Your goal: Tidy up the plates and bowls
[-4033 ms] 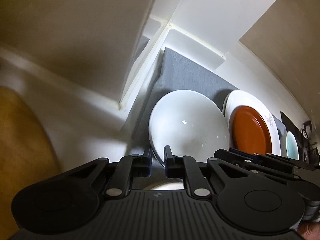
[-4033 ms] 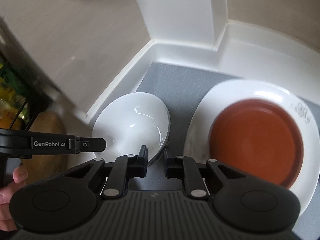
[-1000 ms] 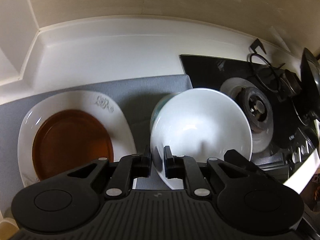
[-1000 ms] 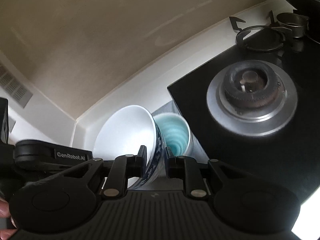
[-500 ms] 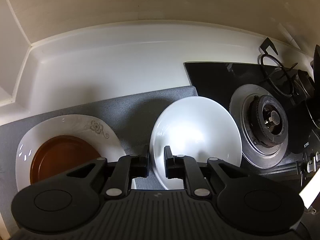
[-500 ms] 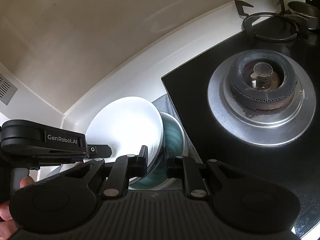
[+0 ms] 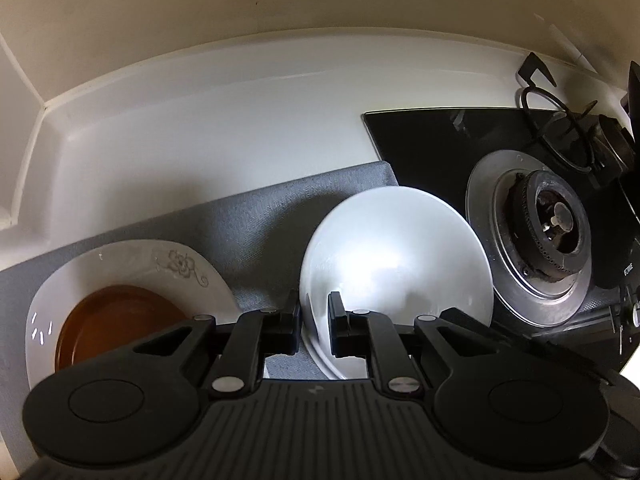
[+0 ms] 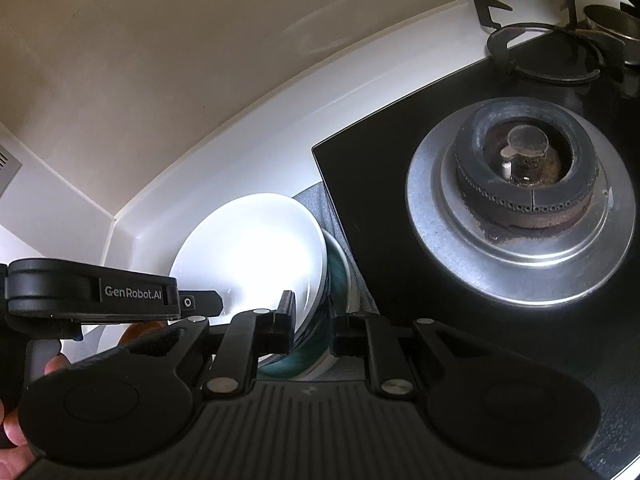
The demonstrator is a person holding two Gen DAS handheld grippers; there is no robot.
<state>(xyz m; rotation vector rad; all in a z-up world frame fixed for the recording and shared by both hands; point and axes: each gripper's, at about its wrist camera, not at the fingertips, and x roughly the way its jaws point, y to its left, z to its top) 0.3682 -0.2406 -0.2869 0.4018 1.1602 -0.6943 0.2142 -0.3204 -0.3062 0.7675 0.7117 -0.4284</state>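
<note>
My left gripper (image 7: 314, 326) is shut on the near rim of a white bowl (image 7: 396, 268), which sits over the right end of a grey mat (image 7: 260, 224). In the right wrist view the white bowl (image 8: 252, 248) rests in a teal bowl (image 8: 338, 276). My right gripper (image 8: 314, 328) straddles the rims of both bowls; whether it grips them is unclear. A brown plate (image 7: 112, 320) lies on a white flowered plate (image 7: 176, 264) at the left of the mat.
A black glass hob (image 7: 440, 140) with a gas burner (image 7: 556, 220) lies just right of the mat; it also shows in the right wrist view (image 8: 524, 164). A white counter (image 7: 200, 140) and beige wall stand behind. The left gripper's body (image 8: 92, 292) crosses the right wrist view.
The white bowl has come down from the left end of the mat, past the plates, into the teal bowl, now nearly covering it. Both grippers moved with it.
</note>
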